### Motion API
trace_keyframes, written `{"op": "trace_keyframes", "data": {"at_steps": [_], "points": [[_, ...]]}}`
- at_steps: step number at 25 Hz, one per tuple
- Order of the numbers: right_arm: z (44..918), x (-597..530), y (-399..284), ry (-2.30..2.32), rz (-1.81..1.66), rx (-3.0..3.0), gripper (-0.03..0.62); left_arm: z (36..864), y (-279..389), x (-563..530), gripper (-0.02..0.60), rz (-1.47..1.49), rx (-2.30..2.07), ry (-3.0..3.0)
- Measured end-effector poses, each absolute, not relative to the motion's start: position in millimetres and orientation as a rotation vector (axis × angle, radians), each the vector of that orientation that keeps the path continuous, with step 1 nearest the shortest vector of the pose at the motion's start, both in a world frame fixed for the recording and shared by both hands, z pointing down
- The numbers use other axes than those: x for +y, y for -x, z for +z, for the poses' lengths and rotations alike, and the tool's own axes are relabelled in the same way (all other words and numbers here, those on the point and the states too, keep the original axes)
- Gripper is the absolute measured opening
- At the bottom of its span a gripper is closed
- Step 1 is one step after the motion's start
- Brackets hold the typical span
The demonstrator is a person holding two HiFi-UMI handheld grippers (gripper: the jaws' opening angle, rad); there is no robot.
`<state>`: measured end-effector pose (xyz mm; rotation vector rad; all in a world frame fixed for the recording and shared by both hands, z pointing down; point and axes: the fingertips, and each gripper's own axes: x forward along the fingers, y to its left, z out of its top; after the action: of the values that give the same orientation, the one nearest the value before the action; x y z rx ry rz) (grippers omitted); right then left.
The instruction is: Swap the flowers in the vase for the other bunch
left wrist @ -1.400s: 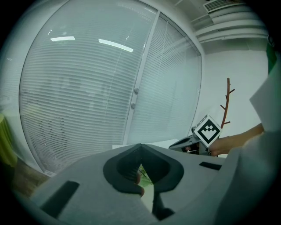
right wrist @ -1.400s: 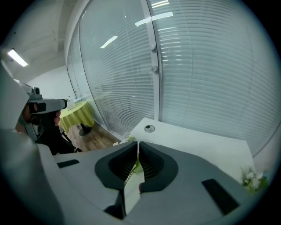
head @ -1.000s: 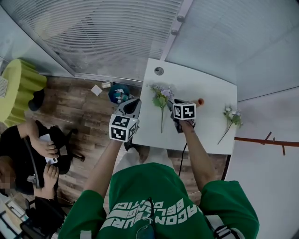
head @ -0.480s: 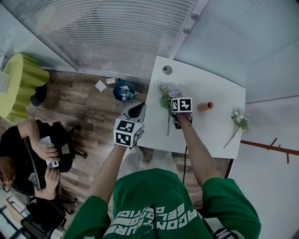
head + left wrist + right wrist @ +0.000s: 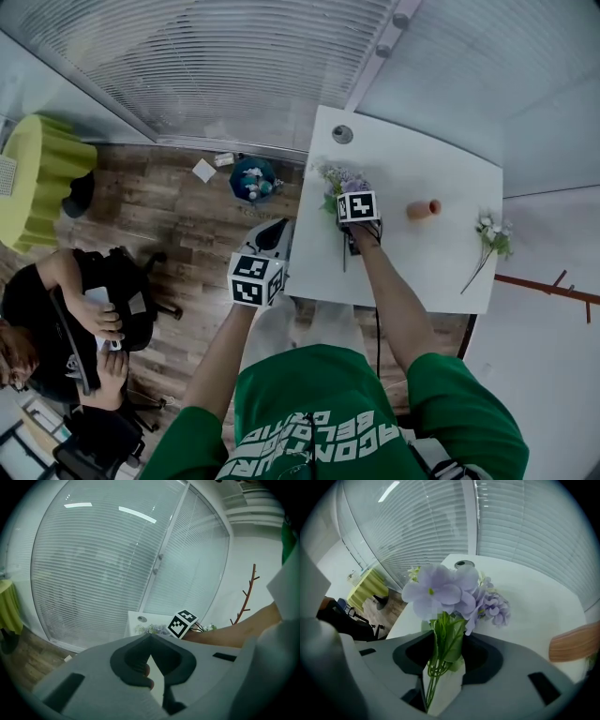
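Observation:
A bunch of purple flowers (image 5: 339, 181) lies on the white table (image 5: 412, 272), its stem running toward me. My right gripper (image 5: 352, 242) points steeply down over that stem. In the right gripper view the green stems (image 5: 436, 667) pass between the jaws of the right gripper (image 5: 449, 637). The jaws have just been closing, but a gap still shows beside the stems. An orange vase (image 5: 424, 209) lies on its side to the right. A white-flowered bunch (image 5: 492, 236) lies at the table's right edge. My left gripper (image 5: 270, 232) hangs shut and empty past the table's left edge.
A cable hole (image 5: 342, 134) sits in the table's far corner. A teal bin (image 5: 253, 178) stands on the wood floor left of the table. A seated person (image 5: 56, 319) and a yellow-green stool (image 5: 37, 173) are farther left. Blinds cover the glass wall behind.
My right gripper has moved left and down, from beside the purple bunch to over its stem. My left gripper has sunk a little. The flowers and vase have stayed where they were.

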<state>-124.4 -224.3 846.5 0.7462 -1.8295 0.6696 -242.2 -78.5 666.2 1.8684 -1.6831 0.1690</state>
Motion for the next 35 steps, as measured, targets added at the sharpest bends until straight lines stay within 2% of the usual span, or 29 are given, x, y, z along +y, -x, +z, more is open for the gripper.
{"op": "trace_keyframes", "data": {"at_steps": [9, 24, 35], "points": [[841, -219, 131, -0.751, 0.707, -1.883, 0.079, 670, 243, -68, 0.003, 0.179, -1.671, -1.874], [820, -220, 137, -0.772, 0.759, -1.989, 0.061, 666, 235, -62, 0.003, 0.218, -1.648, -1.924], [722, -263, 163, -0.836, 0.687, -2.203, 0.059, 618, 239, -89, 0.003, 0.221, -1.696, -2.027]]}}
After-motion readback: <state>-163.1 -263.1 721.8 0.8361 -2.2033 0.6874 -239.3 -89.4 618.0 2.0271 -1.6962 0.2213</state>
